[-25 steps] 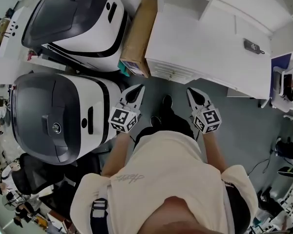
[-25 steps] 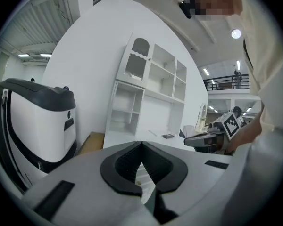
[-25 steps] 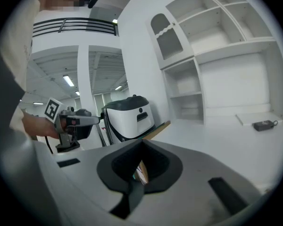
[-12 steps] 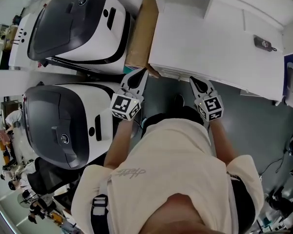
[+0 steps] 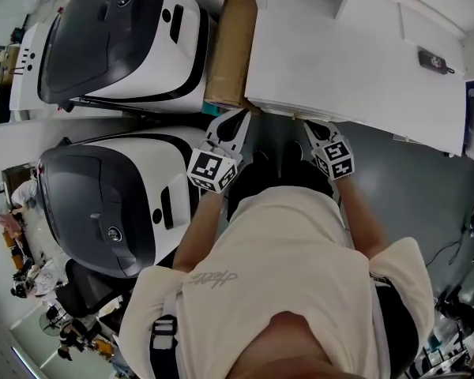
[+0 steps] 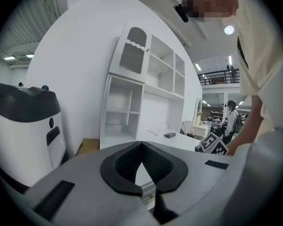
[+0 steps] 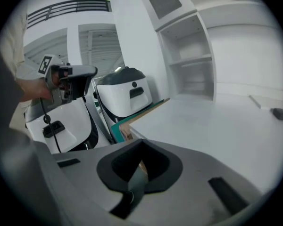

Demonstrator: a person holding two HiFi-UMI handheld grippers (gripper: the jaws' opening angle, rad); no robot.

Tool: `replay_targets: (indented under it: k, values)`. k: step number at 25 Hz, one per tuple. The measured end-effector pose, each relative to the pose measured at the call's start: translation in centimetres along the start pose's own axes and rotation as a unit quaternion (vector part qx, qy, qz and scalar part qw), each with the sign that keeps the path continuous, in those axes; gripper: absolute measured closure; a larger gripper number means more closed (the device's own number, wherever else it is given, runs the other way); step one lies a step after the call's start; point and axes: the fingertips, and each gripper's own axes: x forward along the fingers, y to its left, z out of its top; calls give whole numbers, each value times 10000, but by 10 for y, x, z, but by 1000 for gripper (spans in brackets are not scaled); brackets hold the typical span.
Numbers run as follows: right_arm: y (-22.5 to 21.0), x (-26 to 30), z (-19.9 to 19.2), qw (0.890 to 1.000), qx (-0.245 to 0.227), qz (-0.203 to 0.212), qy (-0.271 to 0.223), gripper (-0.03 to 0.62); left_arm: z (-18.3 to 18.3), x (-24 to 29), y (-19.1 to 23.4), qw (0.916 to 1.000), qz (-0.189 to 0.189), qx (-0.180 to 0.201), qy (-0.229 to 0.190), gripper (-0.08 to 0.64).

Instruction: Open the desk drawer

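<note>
Left gripper [image 5: 238,118] and right gripper [image 5: 310,127]: jaws together, empty, tips at the white desk's [image 5: 355,61] front edge. Drawer front [image 5: 280,115] shows between them, a thin strip under that edge.

Worktop [image 5: 355,61] plain white. Cardboard box [image 5: 231,46] beside it brown, with a teal edge. Two machines [image 5: 118,38] white with dark grey lids. Left tool [image 5: 238,121] and right tool [image 5: 310,129] grey, their cubes patterned with black-and-white squares. Shirt [image 5: 284,275] cream. Floor [image 5: 411,180] grey.
</note>
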Motion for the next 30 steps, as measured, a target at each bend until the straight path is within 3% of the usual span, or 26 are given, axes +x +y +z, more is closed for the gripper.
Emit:
replay_targets:
  k: [7, 19, 21, 22, 30]
  values:
    - [-14, 34, -38, 9967, 497, -542, 342, 594, -2, -12, 16, 9998, -53, -77, 157, 560]
    - [-43, 92, -107, 9843, 1219, -632, 1112, 592, -37, 8, 30, 9965, -347, -257, 714, 560]
    - [-47, 98, -114, 9818, 1341, -601, 1203, 492, -38, 15, 29, 9960, -410, -294, 741, 560]
    - [-48, 100, -118, 9805, 1408, -601, 1236, 482, -38, 18, 28, 9957, -457, -285, 750, 560]
    - [-60, 119, -139, 9704, 1768, -773, 1449, 482, -40, 28, 35, 9943, -601, -233, 853, 560]
